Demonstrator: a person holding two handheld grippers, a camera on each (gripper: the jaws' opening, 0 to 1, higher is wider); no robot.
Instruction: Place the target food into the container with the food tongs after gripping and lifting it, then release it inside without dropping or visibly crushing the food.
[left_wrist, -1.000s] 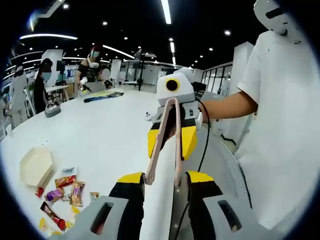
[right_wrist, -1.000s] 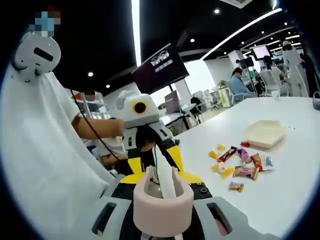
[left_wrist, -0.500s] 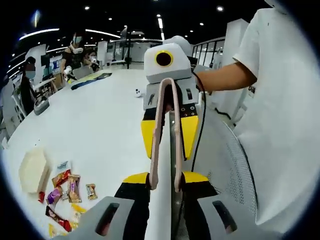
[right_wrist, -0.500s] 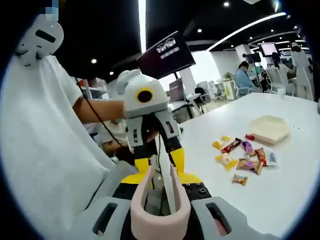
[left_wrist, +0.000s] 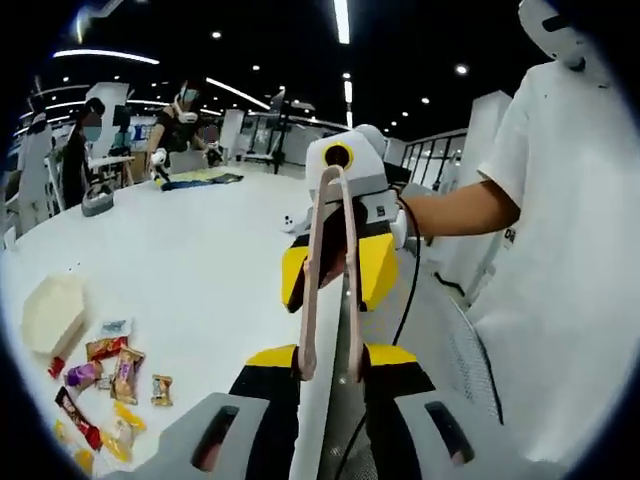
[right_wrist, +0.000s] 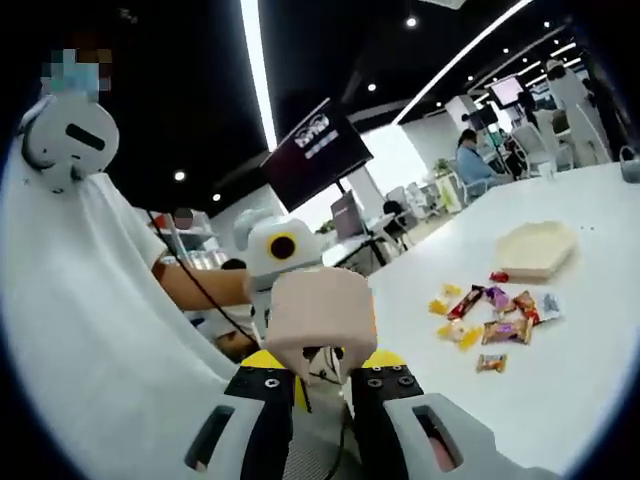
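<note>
In the left gripper view, the left gripper (left_wrist: 328, 372) holds the pink food tongs (left_wrist: 330, 270) between its yellow-tipped jaws, near the open ends of the two arms. The tongs rise to a closed loop against the right gripper (left_wrist: 342, 220), which faces the camera and appears to grip them there — a person's forearm (left_wrist: 455, 208) reaches to it from the right. The white table (left_wrist: 190, 260) lies to the left. On it are a pale hexagonal container (left_wrist: 53, 314) and, just beside it, a small scatter of wrapped candies (left_wrist: 105, 375).

In the right gripper view, the right gripper (right_wrist: 320, 375) is closed on the broad pink bend of the tongs (right_wrist: 320, 320), with the left gripper (right_wrist: 275, 250) behind. The candies (right_wrist: 490, 315) and the container (right_wrist: 535, 248) rest on the table (right_wrist: 560, 370), well apart from both grippers — no candy is between the tong arms.
</note>
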